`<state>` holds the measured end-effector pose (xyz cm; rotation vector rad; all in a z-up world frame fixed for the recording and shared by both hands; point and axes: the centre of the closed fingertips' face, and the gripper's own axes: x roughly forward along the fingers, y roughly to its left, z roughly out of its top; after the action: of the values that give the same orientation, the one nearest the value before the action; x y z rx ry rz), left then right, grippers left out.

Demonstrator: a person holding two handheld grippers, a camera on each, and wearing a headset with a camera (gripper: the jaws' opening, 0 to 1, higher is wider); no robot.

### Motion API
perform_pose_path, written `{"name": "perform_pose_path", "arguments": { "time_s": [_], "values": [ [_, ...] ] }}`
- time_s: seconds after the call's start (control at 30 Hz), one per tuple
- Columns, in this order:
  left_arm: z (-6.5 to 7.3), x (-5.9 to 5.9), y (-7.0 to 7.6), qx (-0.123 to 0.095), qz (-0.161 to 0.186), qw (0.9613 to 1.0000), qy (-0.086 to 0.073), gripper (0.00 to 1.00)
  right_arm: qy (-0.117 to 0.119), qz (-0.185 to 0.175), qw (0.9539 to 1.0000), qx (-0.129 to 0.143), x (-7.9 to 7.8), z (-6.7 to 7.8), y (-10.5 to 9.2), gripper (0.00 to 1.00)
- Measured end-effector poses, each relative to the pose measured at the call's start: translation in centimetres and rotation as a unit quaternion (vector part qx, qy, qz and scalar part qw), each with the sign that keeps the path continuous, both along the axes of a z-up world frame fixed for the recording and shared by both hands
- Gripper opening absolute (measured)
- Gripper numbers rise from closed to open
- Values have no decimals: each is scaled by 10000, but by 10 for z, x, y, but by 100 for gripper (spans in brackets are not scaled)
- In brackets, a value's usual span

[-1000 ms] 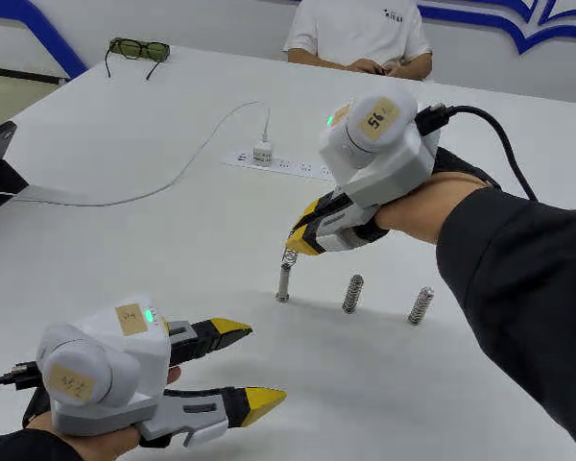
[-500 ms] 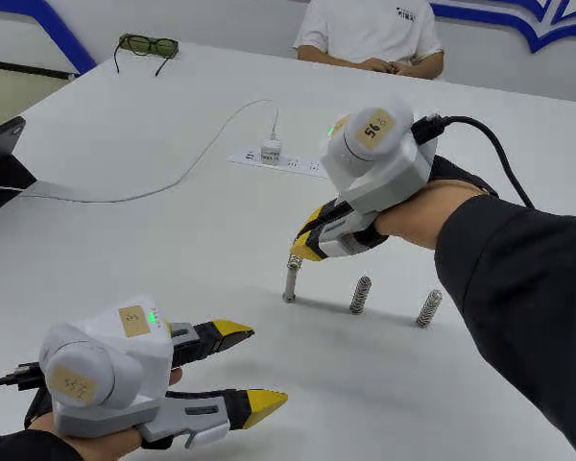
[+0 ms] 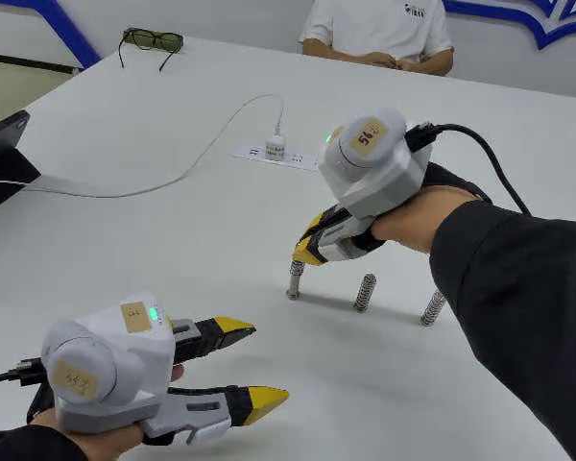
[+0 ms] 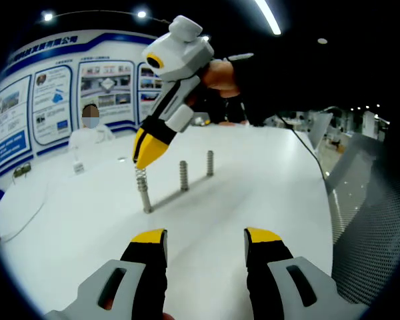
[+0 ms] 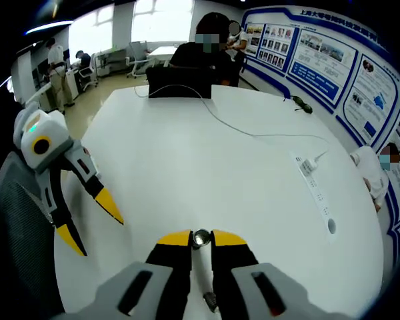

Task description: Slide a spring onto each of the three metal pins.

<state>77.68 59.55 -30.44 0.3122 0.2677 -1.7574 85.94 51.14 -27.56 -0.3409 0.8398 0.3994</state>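
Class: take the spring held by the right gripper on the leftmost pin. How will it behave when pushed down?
Probably springy: the spring is open coils, so it likely squashes under the right gripper. Likely light, being thin wire. Guided by the pin, it shouldn't roll.

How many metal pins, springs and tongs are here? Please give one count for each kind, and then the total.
Metal pins: 3
Springs: 3, with one spring gripped by the right tongs
Tongs: 2, the right tongs and the left tongs
Total: 8
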Motion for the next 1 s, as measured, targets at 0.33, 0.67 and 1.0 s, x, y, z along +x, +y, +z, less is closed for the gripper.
{"name": "perform_pose_path", "arguments": {
  "time_s": [0.33,0.67,1.0],
  "values": [
    [-1,2,0,7,24,10000,18,47,108,-95,9999,37,0,-13,-1,12],
    [-2,3,0,8,34,10000,41,47,213,-193,9996,73,-1,-31,-1,12],
    [-3,4,0,13,48,10000,48,47,188,-275,9994,98,2,-35,-3,12]
  ]
}}
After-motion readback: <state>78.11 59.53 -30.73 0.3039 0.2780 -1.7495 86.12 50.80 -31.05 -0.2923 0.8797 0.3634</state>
